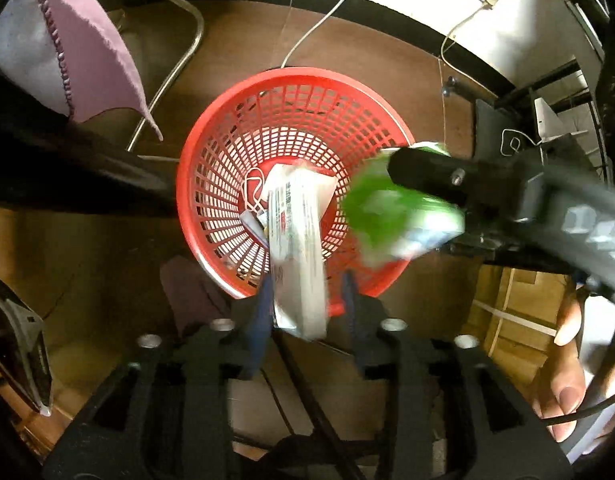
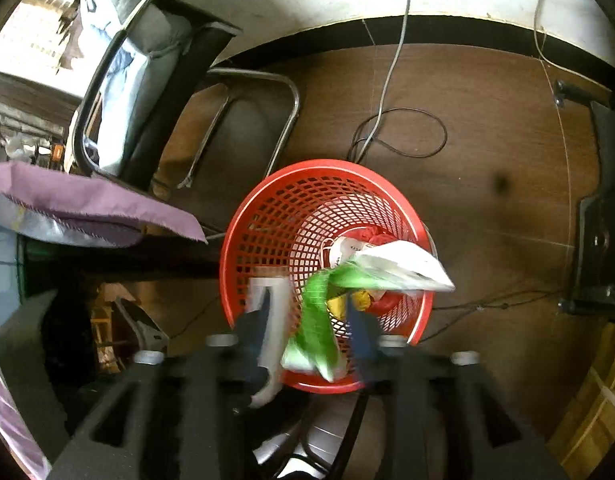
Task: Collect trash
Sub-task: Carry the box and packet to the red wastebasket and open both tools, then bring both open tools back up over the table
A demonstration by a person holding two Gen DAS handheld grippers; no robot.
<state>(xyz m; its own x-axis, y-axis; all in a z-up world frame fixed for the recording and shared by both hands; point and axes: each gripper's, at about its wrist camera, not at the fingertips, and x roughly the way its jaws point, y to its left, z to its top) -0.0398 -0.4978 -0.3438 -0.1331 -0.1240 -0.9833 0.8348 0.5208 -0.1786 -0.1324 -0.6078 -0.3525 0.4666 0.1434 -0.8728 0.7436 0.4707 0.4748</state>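
A red mesh basket (image 1: 211, 152) stands on the brown floor, right below both grippers, with several scraps lying in it. In the left wrist view my left gripper (image 1: 307, 300) is open above the basket's near rim. A white printed wrapper (image 1: 297, 248) hangs loose between its blue fingers (image 1: 263, 304), with a gap on the right side. In the right wrist view my right gripper (image 2: 309, 328) is open over the basket (image 2: 243, 240). A blurred green wrapper (image 2: 317, 312) sits between its fingers, not pinched. The white wrapper (image 2: 403, 264) shows beyond it. The green wrapper (image 1: 371, 208) also shows in the left view.
A metal-framed chair (image 2: 147, 80) with a grey cushion stands to the basket's left, beside a purple cloth (image 2: 87, 200). Cables (image 2: 399, 132) loop on the floor behind the basket. A black stand (image 2: 599, 240) is at the right. Cardboard boxes (image 1: 519, 312) and a person's hand (image 1: 567, 380) are at the lower right.
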